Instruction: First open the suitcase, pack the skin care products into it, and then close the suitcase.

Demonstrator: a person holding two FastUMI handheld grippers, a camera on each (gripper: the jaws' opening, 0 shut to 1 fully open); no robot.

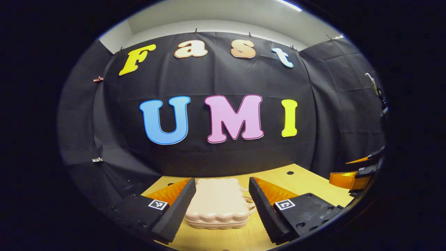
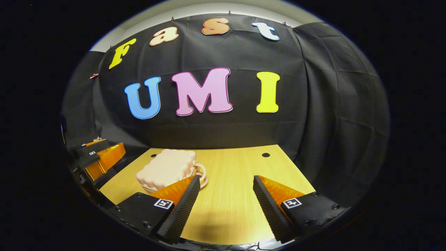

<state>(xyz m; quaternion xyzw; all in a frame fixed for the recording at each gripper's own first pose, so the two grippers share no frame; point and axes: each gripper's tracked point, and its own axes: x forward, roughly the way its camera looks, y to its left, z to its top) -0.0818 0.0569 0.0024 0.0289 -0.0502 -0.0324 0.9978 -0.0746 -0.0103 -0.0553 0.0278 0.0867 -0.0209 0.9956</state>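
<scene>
I am holding the left gripper (image 1: pixel 216 205) with its two black ribbed fingers spread wide and gripping nothing, and in the left gripper view they are framing the small pale pink hard-shell suitcase with a scalloped, ribbed lid (image 1: pixel 217 204), which is lying flat and closed on the light wooden tabletop (image 1: pixel 306 181) just ahead of the fingertips. I am keeping the right gripper (image 2: pixel 226 205) spread open and empty as well, over bare wood, with the suitcase sitting off beyond its left finger in the right gripper view. The case's looped carry handle (image 2: pixel 201 174) is pointing toward the middle of the table. I am judging the shell to be stiff, light and rather slick, so it is likely to skid if I push on it; pinning the body with one gripper while the other is lifting the lid edge by the handle side looks like the safest hold. Where the latch or zip is running I cannot tell. I am not finding the skin care products on the table.
</scene>
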